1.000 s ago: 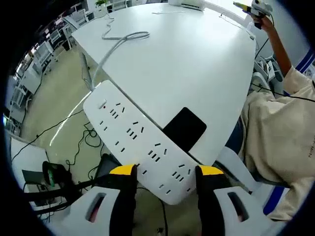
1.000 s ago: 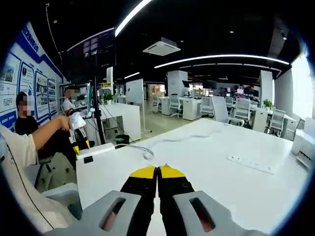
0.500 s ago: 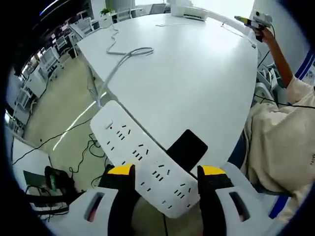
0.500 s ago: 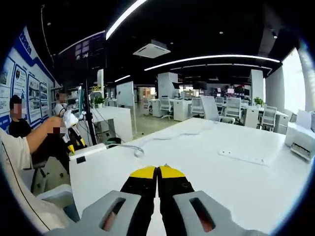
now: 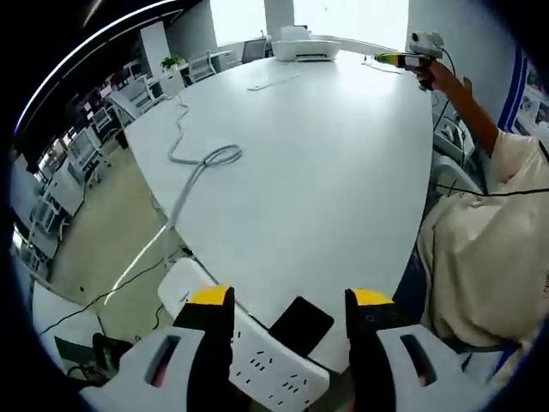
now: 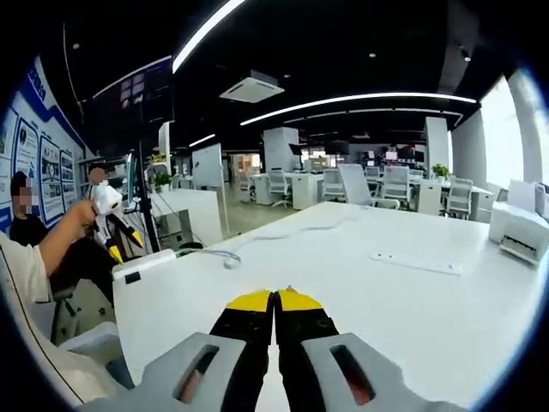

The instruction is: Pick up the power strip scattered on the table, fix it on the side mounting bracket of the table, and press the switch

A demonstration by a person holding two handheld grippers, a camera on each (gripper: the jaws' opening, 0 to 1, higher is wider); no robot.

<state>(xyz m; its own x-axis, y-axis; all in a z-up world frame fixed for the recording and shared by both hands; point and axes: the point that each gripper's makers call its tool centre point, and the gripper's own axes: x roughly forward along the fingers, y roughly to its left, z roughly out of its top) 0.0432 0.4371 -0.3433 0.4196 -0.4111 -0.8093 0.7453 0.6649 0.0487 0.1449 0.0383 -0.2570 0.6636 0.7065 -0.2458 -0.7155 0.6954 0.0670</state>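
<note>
The power strip hangs at the tabletop edge between the wide-spread left claw; right claw is closed, empty.

Open-plan office; rows of desks and chairs, printer, ceiling strip lights

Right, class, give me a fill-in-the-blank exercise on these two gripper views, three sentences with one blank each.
1. The jaws of the right gripper are ____.
2. The power strip at the table edge is ____ in colour.
3. Between the left gripper tips, a ____ rectangular bracket sits beside the strip.

Missing words: shut; white; black
</note>
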